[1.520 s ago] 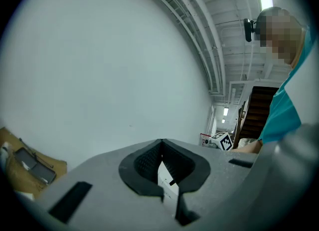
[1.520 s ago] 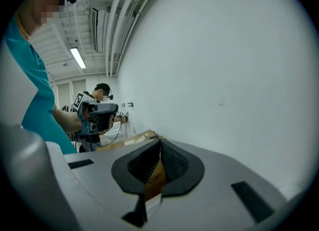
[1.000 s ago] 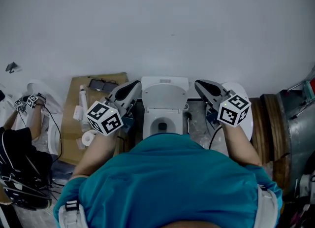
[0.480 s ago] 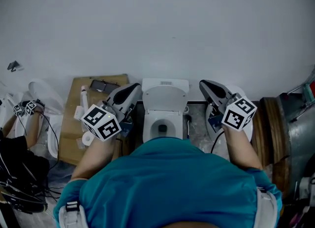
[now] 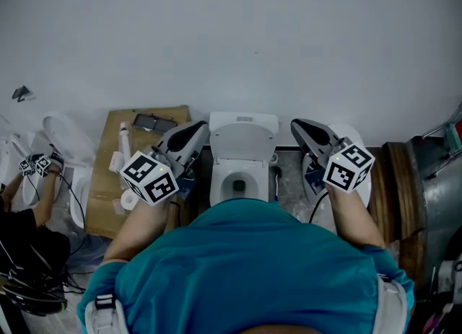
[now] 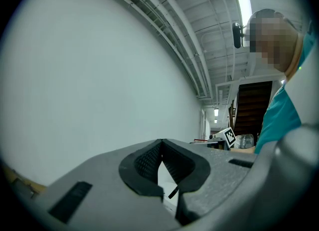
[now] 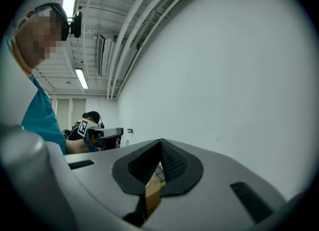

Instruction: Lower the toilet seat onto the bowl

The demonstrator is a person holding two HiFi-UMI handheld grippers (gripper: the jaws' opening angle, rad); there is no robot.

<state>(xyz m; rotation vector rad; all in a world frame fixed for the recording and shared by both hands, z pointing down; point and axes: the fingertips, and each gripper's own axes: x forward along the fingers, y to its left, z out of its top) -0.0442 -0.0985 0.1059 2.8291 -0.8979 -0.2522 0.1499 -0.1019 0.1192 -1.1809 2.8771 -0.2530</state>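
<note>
A white toilet stands against the wall in the middle of the head view. Its seat and lid are upright against the tank, and the bowl opening shows below them. My left gripper hangs to the left of the toilet, level with the raised seat and clear of it. My right gripper hangs to the right of the toilet, also apart from it. Both point at the wall. In the left gripper view the left gripper is shut and empty. The right gripper is likewise shut and empty.
A cardboard sheet with a paper roll and small items lies left of the toilet. Farther left are another toilet and a second person's hands. On the right are a white fixture, a wooden ring and a metal drum.
Both grippers have drifted slightly outward from the toilet and stayed shut. The person at the far left has moved lower in the view.
</note>
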